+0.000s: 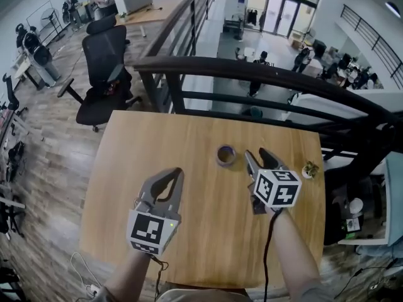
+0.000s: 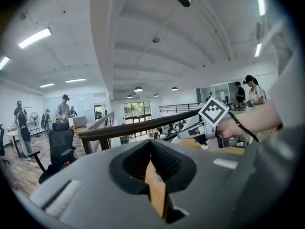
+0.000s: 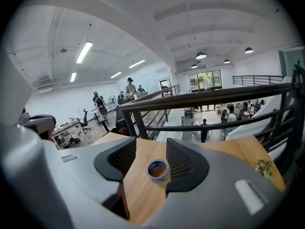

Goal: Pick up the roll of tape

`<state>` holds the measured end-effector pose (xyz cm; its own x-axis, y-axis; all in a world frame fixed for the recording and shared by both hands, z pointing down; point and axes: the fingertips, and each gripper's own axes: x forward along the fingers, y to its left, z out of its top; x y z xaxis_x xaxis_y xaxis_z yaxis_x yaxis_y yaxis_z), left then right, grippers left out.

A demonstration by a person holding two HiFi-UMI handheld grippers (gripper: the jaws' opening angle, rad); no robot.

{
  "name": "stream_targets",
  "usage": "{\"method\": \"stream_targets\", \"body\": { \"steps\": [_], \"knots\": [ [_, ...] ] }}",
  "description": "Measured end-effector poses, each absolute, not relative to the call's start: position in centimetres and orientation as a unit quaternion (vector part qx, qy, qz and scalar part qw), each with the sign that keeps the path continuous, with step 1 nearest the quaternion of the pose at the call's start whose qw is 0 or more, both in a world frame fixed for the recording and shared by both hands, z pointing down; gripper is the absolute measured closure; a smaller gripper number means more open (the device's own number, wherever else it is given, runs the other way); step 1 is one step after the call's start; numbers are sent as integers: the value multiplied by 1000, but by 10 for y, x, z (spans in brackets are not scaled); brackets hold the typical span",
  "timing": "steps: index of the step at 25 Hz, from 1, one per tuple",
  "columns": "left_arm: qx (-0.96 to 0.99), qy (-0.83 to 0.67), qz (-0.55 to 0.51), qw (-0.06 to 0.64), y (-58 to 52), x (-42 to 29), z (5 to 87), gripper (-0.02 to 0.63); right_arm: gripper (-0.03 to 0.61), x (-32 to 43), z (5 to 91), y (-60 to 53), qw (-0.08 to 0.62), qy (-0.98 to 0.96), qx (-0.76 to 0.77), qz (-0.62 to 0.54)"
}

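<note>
The roll of tape point(image 1: 226, 155), a small ring with a blue inner rim, lies flat on the wooden table point(image 1: 208, 231) near its far middle. My right gripper point(image 1: 257, 156) is open just to the right of the roll and apart from it. In the right gripper view the roll of tape point(image 3: 157, 171) shows in the gap between the jaws of the right gripper point(image 3: 151, 141), closer to the right pad. My left gripper point(image 1: 178, 172) hovers over the table's left half with its tips together and nothing in them. The left gripper point(image 2: 150, 144) looks toward the right gripper's marker cube point(image 2: 213, 111).
A small potted plant point(image 1: 309, 168) stands at the table's right edge, just right of my right gripper. A dark railing point(image 1: 252, 71) runs behind the far edge, with an office chair point(image 1: 104, 68) to the back left. Cables hang off the front left corner point(image 1: 85, 275).
</note>
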<state>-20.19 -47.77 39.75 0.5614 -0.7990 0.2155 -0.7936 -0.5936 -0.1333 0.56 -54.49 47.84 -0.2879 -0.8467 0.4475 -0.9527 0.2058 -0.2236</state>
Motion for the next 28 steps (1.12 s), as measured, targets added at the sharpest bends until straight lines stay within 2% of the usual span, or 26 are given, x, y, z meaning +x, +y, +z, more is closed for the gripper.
{"method": "stream_targets", "body": {
  "steps": [15,23,25,28],
  "knots": [
    [-878,444,-177,-39,-524,-206,493,613,374,-4,653,-620,204,-721,554,362],
    [-873,443,-195,-66,-515,-217,516,614,381,-4,697,-629,222,-677,558,425],
    [-872,443,-198,-70,-512,-218,519,613,413,-4,702,-630,235,-672,561,422],
    [-871,443,-201,-73,-507,-220,522,613,499,-1,707,-631,246,-666,569,415]
  ]
}}
